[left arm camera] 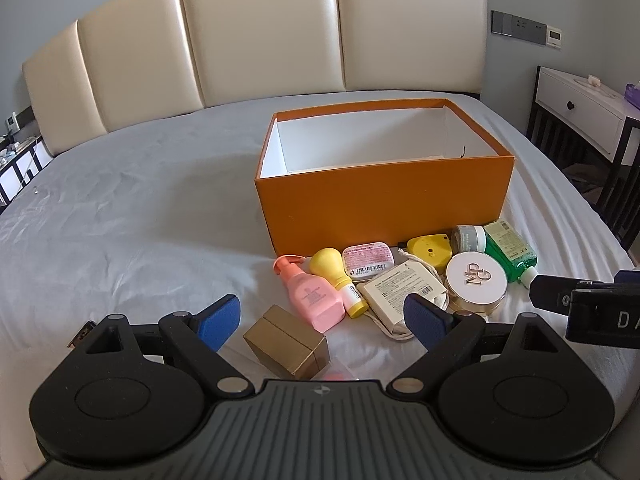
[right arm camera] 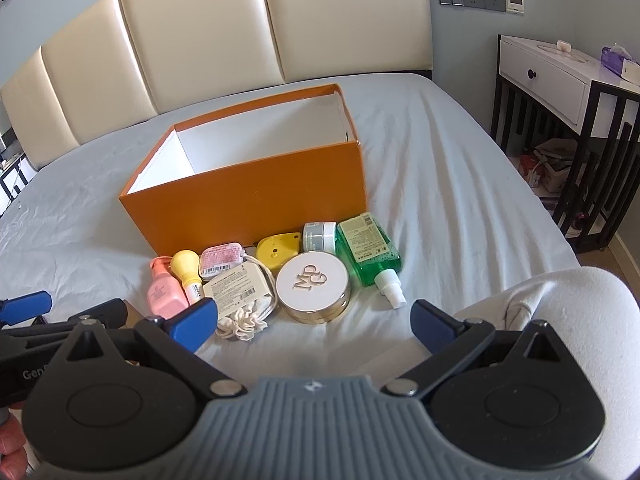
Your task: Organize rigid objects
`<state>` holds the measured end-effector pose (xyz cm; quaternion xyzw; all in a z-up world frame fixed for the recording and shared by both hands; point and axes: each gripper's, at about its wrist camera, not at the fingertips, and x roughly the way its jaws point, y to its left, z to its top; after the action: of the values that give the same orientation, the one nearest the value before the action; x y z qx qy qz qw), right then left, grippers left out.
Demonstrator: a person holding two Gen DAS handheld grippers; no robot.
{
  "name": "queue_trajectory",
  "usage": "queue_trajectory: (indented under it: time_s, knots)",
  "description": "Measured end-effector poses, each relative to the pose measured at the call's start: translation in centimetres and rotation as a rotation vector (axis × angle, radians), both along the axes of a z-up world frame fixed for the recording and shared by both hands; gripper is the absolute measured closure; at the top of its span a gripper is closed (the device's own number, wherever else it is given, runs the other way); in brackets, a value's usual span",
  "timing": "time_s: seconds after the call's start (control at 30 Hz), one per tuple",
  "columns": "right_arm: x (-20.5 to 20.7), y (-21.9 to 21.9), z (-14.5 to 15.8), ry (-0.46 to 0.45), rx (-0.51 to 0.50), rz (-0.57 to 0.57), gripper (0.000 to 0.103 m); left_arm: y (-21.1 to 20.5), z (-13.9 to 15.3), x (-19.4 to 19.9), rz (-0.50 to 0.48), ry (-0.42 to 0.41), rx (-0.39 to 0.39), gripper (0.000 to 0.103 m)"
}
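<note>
Left gripper (left arm camera: pixel 324 322) spread wide, blue-padded fingers (left arm camera: pixel 220 322) empty, hovering low over the near part of the pale grey bedsheet (left arm camera: pixel 120 220). Right gripper (right arm camera: pixel 314 322) likewise gaping, clamped on nothing, just beside the left one and above the same near stretch of bed.

Nearest the left gripper, between its fingers: a gold cardboard cube box (left arm camera: pixel 286 346), lying alone on the sheet. Just beyond, a tight cluster along the front wall of the box: pink pump bottle (left arm camera: pixel 310 292) lying flat at the cluster's left end, touching a yellow bulb-shaped bottle (left arm camera: pixel 338 276); behind those, a small pink tin with a barcode label (left arm camera: pixel 368 260). In the middle, a flat cream packet with printed label (left arm camera: pixel 404 294) resting on a white drawstring cloth pouch (right arm camera: pixel 246 322). Beside it, a round white compact with gold rim and "MPG" lettering (right arm camera: pixel 314 284), and behind that a yellow plastic case (right arm camera: pixel 278 250). At the right end, a green liquid spray bottle (right arm camera: pixel 368 252) lying with its white nozzle toward the near edge, next to a small grey jar (right arm camera: pixel 319 236) on its side.

Farther in, toward the middle of the bed: a large open orange cardboard box with white interior (left arm camera: pixel 384 196), upright. At the far edge, a cream padded headboard (left arm camera: pixel 256 32). Off the right side of the bed, a white nightstand with black frame (right arm camera: pixel 560 88).
</note>
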<state>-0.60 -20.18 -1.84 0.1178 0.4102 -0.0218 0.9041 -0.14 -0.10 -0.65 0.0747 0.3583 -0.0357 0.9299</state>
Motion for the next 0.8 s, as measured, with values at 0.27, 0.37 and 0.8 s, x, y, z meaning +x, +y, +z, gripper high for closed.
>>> queue_trajectory:
  time_s: [0.27, 0.37, 0.8]
  knots:
    - [0.09, 0.02, -0.17, 0.012, -0.004, -0.001, 0.002, -0.12, 0.04, -0.15, -0.002, 0.002, 0.001, 0.0]
    - [0.1, 0.07, -0.19, 0.011, -0.004, 0.001, 0.002, -0.18, 0.09, -0.17, -0.005, 0.003, 0.002, 0.0]
    - [0.73, 0.48, -0.7, 0.025, -0.008, 0.027, 0.002, 0.35, -0.44, 0.52, -0.04, 0.041, 0.007, 0.0]
